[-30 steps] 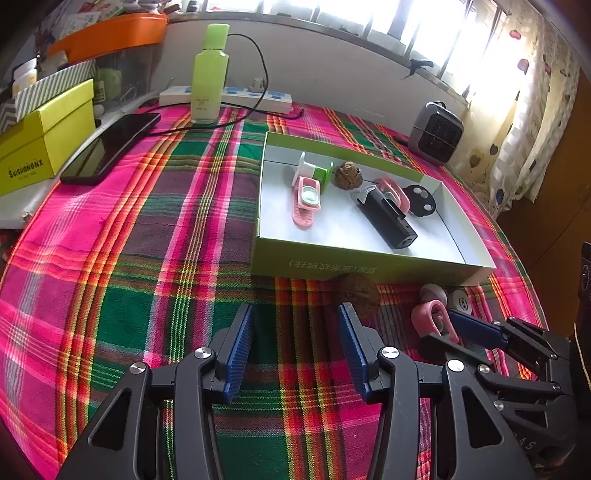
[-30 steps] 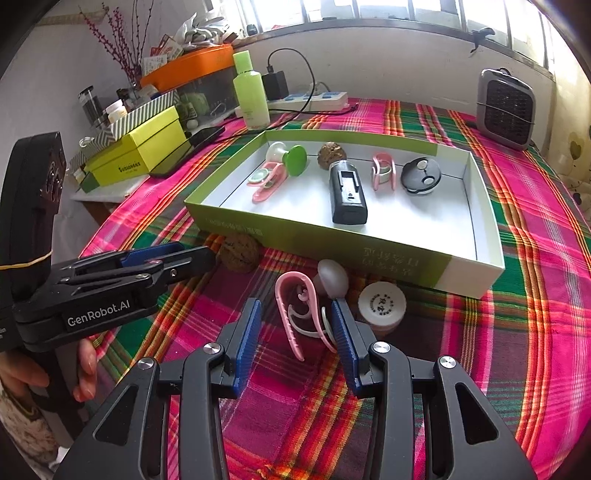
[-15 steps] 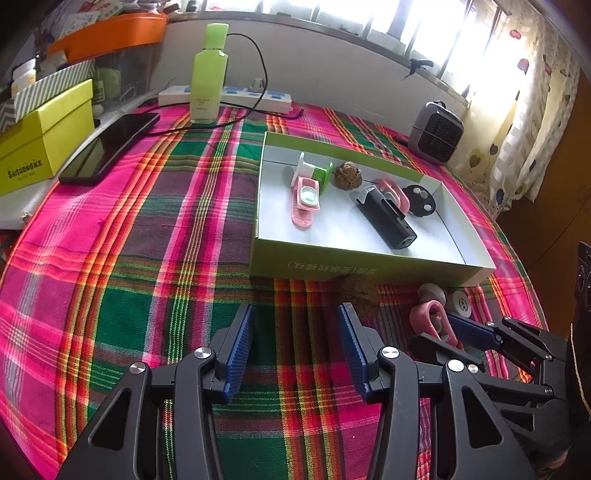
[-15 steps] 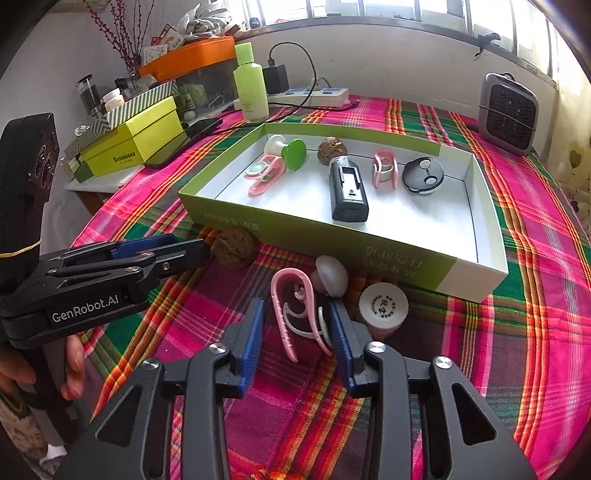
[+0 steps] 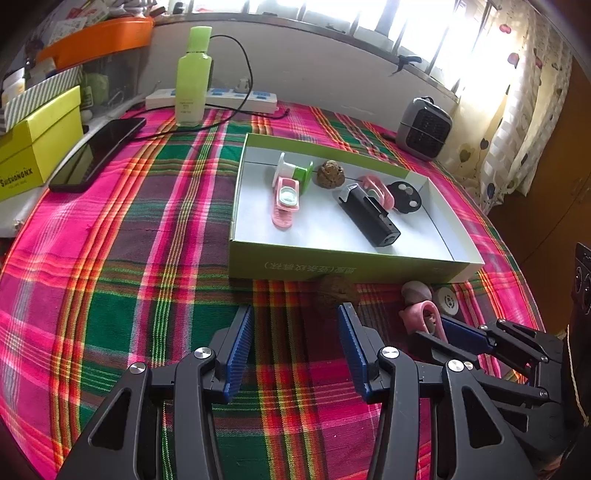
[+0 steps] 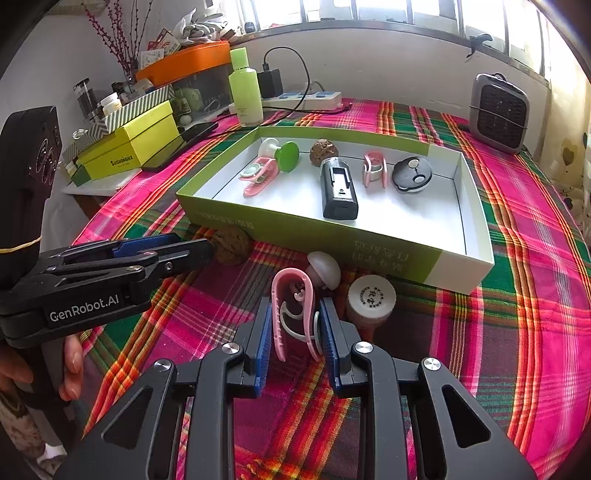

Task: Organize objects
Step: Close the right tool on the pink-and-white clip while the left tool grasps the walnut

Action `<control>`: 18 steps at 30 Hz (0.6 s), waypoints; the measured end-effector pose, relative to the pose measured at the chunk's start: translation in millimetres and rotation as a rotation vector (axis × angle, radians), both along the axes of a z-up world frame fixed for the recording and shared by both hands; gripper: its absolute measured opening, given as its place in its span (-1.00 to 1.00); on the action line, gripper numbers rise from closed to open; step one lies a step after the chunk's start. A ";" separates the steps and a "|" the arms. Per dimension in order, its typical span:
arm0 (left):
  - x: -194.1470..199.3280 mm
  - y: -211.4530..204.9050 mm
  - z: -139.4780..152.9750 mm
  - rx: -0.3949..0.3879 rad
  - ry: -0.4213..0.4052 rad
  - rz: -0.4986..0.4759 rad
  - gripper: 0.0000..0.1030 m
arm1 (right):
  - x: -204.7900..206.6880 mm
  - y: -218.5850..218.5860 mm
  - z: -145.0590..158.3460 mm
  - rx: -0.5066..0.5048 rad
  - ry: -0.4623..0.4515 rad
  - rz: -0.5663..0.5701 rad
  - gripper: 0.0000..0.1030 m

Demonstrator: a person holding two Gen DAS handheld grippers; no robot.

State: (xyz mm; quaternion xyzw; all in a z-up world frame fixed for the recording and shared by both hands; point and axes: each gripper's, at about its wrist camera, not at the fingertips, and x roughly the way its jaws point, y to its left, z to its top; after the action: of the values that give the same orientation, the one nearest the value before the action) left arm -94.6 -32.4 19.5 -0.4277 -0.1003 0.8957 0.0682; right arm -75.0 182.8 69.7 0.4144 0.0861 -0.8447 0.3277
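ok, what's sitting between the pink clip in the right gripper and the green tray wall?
In the right wrist view, a small mushroom-shaped knob lies between the pink clip and the green tray wall. The right gripper is closing on the clip.

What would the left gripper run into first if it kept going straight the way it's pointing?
Probably the walnut on the tablecloth, just ahead of the left gripper near its right fingertip, with the green box wall right behind it. Depth is hard to judge here.

Daylight floods from the blown-out window (image 5: 424, 33); fisheye bends dark edges; the cloth (image 5: 122, 229) perhaps slightly soft.
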 end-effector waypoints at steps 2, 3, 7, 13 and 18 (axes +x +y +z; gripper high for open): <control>-1.2 2.0 0.4 -0.004 0.000 -0.004 -0.12 | 1.1 1.4 0.3 0.000 -0.002 0.000 -0.49; -1.9 2.3 0.2 -0.005 0.001 -0.008 -0.12 | 1.9 2.1 0.3 0.001 -0.003 0.000 -0.49; -5.2 6.4 -0.3 -0.006 -0.001 -0.023 -0.11 | 4.5 5.3 -0.7 0.007 -0.011 -0.003 -0.49; -10.7 13.0 -1.0 -0.017 -0.004 -0.044 -0.11 | 8.3 10.9 -1.0 0.007 -0.012 -0.009 -0.49; -14.8 17.6 -1.7 -0.024 -0.005 -0.051 -0.11 | 8.4 14.1 -0.6 0.001 -0.017 -0.014 -0.49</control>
State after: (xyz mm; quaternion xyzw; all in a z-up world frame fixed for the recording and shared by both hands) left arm -109.4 -14.8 17.8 -0.4332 -0.0785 0.8938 0.0856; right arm -66.6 196.9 69.1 0.4225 0.0808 -0.8433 0.3222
